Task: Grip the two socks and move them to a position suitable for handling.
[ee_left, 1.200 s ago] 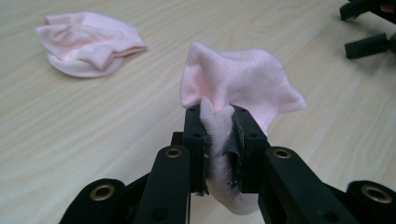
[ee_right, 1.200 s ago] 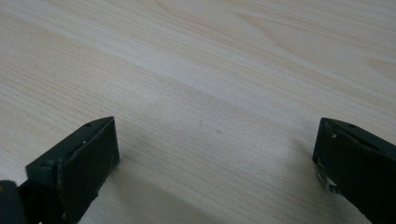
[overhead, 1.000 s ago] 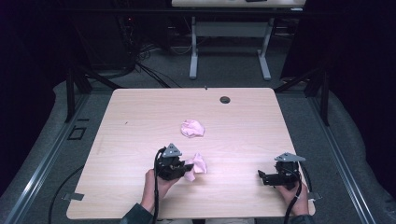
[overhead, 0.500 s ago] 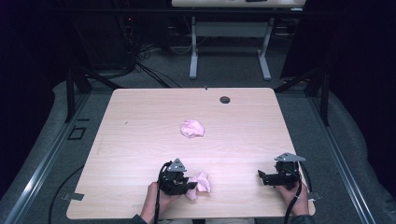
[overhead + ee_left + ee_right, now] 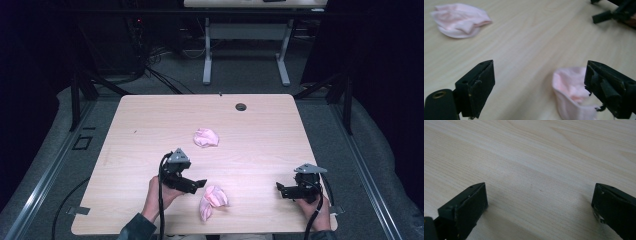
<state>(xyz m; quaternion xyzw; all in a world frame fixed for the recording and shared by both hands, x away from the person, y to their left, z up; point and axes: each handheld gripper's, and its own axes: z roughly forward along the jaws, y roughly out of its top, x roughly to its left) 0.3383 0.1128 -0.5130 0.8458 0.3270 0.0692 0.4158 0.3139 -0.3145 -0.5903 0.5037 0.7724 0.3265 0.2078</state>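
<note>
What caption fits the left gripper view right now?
Left gripper, jaws just opened, beside released pink sock; second pink sock lies farther off.

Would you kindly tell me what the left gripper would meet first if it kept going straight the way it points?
Probably the right gripper, far ahead; the left gripper has just opened, and the crumpled pink cloth lies low beside one jaw.

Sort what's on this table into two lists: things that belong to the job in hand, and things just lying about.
Part of the job:
- crumpled pink fabric sock near the table's front edge, beside the open left claw
- second crumpled pink fabric sock at mid-table

Lying about:
- small round dark grommet near the far edge of the light wooden table
</note>
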